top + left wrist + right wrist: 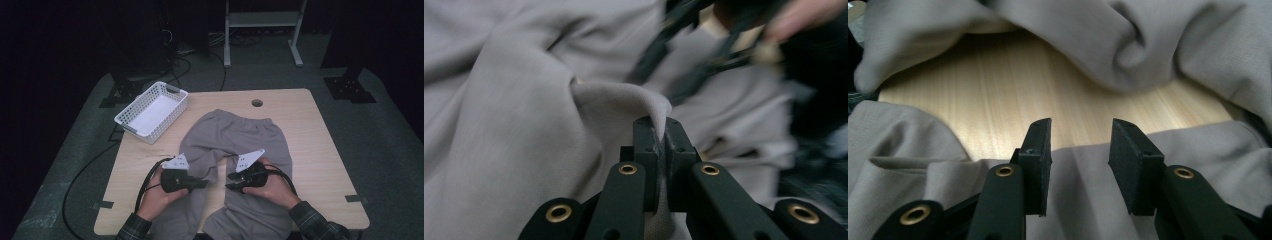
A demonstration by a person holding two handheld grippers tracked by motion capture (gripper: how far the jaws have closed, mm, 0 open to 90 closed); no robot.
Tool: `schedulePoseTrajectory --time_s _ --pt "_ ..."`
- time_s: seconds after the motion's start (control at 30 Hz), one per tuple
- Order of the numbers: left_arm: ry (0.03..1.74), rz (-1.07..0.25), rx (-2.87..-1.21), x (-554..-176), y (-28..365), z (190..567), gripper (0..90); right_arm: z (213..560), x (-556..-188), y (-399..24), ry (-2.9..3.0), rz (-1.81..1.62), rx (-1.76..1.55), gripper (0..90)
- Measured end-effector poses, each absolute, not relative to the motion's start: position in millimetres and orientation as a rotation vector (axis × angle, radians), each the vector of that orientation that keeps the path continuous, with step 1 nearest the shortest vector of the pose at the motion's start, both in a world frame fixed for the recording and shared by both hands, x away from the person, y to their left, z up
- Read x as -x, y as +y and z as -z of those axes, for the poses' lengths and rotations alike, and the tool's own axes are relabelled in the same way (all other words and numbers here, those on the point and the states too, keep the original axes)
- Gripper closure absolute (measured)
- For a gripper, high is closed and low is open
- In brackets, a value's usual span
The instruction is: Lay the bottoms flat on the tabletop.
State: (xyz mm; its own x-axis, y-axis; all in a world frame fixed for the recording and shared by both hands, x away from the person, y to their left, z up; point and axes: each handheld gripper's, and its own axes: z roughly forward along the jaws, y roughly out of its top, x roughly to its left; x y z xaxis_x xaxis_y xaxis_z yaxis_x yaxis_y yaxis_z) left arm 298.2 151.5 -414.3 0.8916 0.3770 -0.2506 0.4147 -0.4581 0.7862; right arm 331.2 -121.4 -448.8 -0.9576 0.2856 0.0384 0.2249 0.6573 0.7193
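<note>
We read no writing anywhere. Our left gripper has its fingers pinched on a fold of the grey sweatpants; our right gripper hangs with fingers apart, cloth beneath them untouched, bare counter just beyond.

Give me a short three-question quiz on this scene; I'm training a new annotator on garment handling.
1. True or false: the left gripper is shut on a fold of the trousers.
2. What lies under the open right gripper? A) basket B) trouser fabric with bare table beyond C) a cable
3. Where does the basket stand on the table in the high view?

Key
1. True.
2. B.
3. At the far left corner, apart from the trousers.
</note>
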Motion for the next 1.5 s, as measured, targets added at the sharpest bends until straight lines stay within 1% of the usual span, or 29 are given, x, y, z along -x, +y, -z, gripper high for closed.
schedulePoseTrajectory --time_s 0.03,0.1,0.17,0.27,0.3,0.4,0.53,0.73,0.83,0.9,0.97,1.03,1.17,1.5 --pt "0.546 0.061 -2.118 -296.7 152.3 412.8 84.6 448.7 -331.8 -122.7 2.785 -1.194 -0.427 60.0" --pt "0.534 0.05 -2.136 -297.0 154.4 413.7 77.7 448.6 -332.4 -125.2 2.779 -1.194 -0.437 59.9" --pt "0.553 0.019 -2.131 -300.9 158.5 414.9 65.2 448.3 -333.1 -128.5 2.768 -1.186 -0.449 59.7" --pt "0.568 -0.023 -2.113 -308.9 161.9 413.9 54.0 447.9 -334.7 -135.4 2.756 -1.176 -0.473 59.1" --pt "0.582 -0.043 -2.109 -312.2 161.3 413.8 52.2 448.3 -335.2 -137.9 2.75 -1.167 -0.483 58.8" --pt "0.63 -0.145 -2.165 -327.4 155.9 418.9 49.6 449.7 -337.1 -145.6 2.734 -1.129 -0.521 58.2" --pt "0.67 -0.218 -2.263 -353.9 145.0 434.5 50.1 453.2 -343.4 -154.1 2.706 -1.064 -0.563 57.5" --pt "0.66 -0.199 -2.314 -380.6 119.0 452.5 47.0 463.2 -353.7 -158.6 2.722 -1.012 -0.623 54.0" --pt "0.642 -0.197 -2.358 -384.3 109.3 458.7 47.8 466.3 -354.6 -158.0 2.736 -0.986 -0.612 54.0" --pt "0.604 -0.19 -2.39 -382.0 105.1 463.2 52.0 466.8 -353.9 -157.9 2.743 -0.981 -0.603 54.0" --pt "0.601 -0.185 -2.395 -379.3 105.1 462.7 53.5 466.9 -353.0 -158.1 2.745 -0.981 -0.597 54.0" --pt "0.596 -0.178 -2.4 -377.0 106.7 462.2 57.3 467.4 -353.1 -158.8 2.75 -0.989 -0.596 54.0" --pt "0.581 -0.153 -2.404 -370.9 112.3 461.7 62.2 467.2 -351.5 -158.9 2.762 -0.993 -0.602 54.0" --pt "0.514 -0.075 -2.439 -341.7 127.0 459.8 63.6 466.5 -336.3 -172.1 2.811 -0.985 -0.505 54.3"
